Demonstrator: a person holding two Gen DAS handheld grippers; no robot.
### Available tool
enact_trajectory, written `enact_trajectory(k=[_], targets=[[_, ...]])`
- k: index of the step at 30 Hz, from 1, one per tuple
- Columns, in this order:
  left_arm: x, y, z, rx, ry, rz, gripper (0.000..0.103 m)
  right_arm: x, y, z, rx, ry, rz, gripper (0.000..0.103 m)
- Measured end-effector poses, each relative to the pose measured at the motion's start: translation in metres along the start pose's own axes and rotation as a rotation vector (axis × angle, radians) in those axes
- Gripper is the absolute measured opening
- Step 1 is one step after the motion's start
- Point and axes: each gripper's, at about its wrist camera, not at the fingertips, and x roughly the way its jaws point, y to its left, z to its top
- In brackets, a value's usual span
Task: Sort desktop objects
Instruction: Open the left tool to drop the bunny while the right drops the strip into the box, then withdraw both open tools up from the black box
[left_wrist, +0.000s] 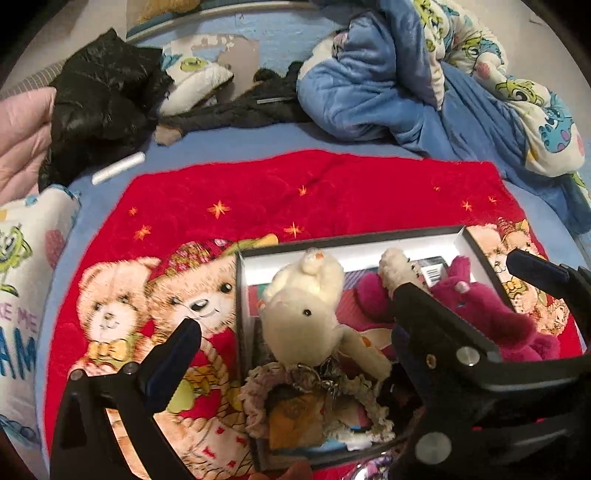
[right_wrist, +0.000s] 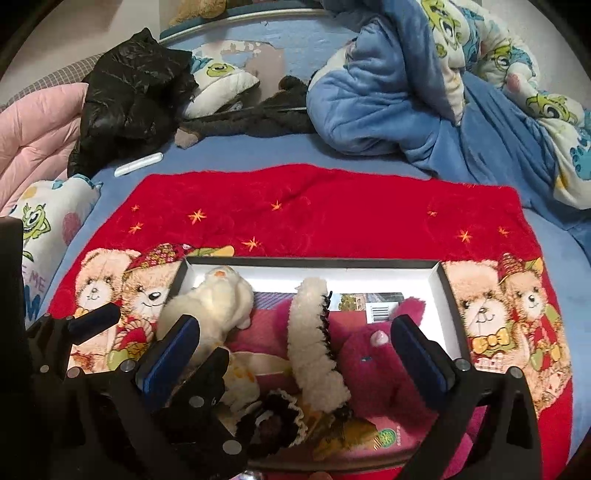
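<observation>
Fluffy hair clip (right_wrist: 314, 343) unobscured only rightward

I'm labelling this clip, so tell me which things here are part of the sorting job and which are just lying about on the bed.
Part of the job:
box
white plush toy
pink plush toy
fluffy white hair claw
crocheted scrunchie
left gripper, open
right gripper, open

Just lying about:
red bear blanket
black jacket
blue quilt
white tube
pink quilt

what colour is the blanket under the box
Red, with orange stars and printed teddy bears; the blanket under the box shows best in the right wrist view.
</observation>
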Motion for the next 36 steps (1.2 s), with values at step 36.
enact_trajectory(k=[36], targets=[[-0.361, 0.006, -0.128, -0.005, -0.282, -0.007, 0.103, -0.342, 0.062, -0.092, 0.02, -0.25, 0.014, 0.103]])
